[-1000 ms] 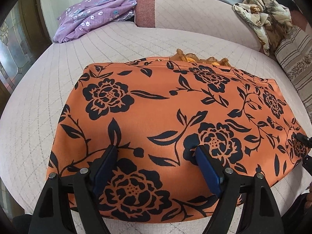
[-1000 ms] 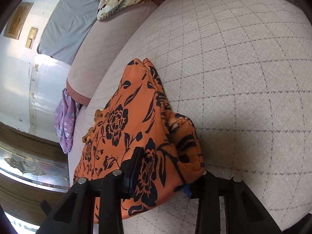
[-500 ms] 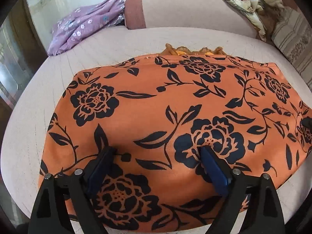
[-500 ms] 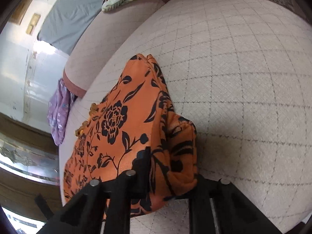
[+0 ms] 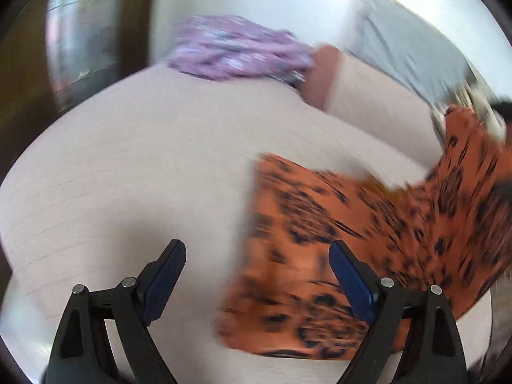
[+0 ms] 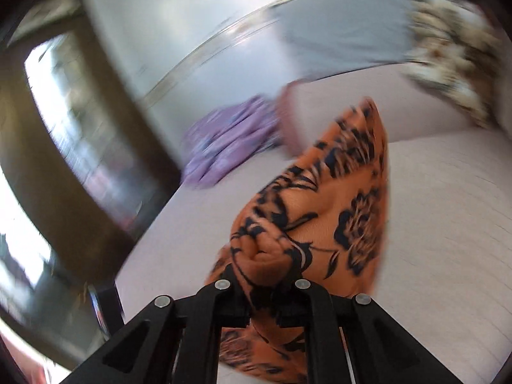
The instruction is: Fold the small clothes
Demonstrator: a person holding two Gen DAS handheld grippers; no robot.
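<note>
Beige quilted sofa seat (image 5: 144, 160): orange black-floral fabric garment (image 5: 320, 240) lies right of the spread, empty left claw (image 5: 256, 278); right claw (image 6: 267, 291) pinches its bunched corner, lifted above the seat.

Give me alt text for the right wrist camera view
The right gripper is shut on a bunched edge of the orange floral garment, lifting it off the pale quilted bed. A purple garment lies blurred behind.

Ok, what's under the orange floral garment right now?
The pale quilted cushion lies under the orange floral garment. Anything beneath its folds is hidden; the right hand-held gripper clamps one bunched end.
</note>
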